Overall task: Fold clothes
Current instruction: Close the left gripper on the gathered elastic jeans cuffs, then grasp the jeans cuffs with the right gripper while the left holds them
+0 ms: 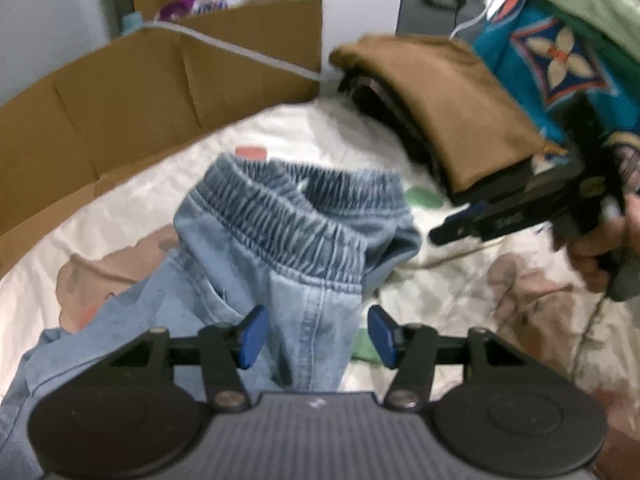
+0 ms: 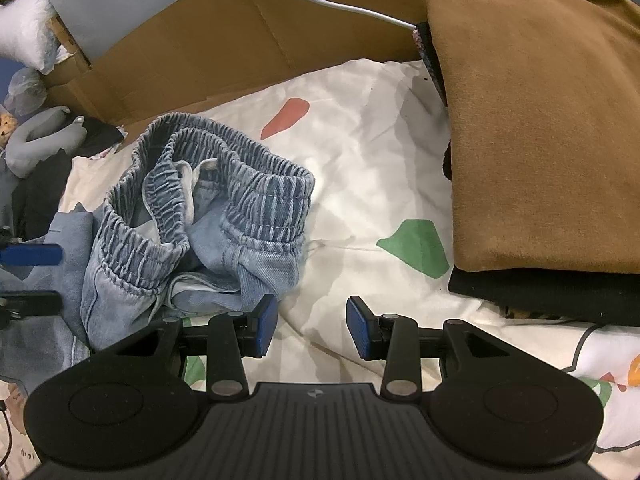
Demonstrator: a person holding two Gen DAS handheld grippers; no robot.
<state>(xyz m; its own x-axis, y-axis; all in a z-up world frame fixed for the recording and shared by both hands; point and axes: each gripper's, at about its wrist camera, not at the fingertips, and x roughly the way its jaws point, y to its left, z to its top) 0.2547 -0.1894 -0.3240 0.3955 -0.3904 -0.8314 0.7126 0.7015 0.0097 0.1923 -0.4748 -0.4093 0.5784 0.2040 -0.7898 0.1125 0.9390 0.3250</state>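
Patterned bedsheet (image 2: 360, 160) holds crumpled jeans (image 2: 208, 216); left gripper (image 1: 318, 334) and right gripper (image 2: 312, 328) jaws apart.

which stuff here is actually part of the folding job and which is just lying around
Part of the job:
- light blue jeans, crumpled on the bedsheet, unfolded
- left tool, open, over the jeans
- right tool, open, over bare sheet
- stack of folded clothes, brown one on top

Just lying about:
- cardboard box
- white cable
- grey plush toy
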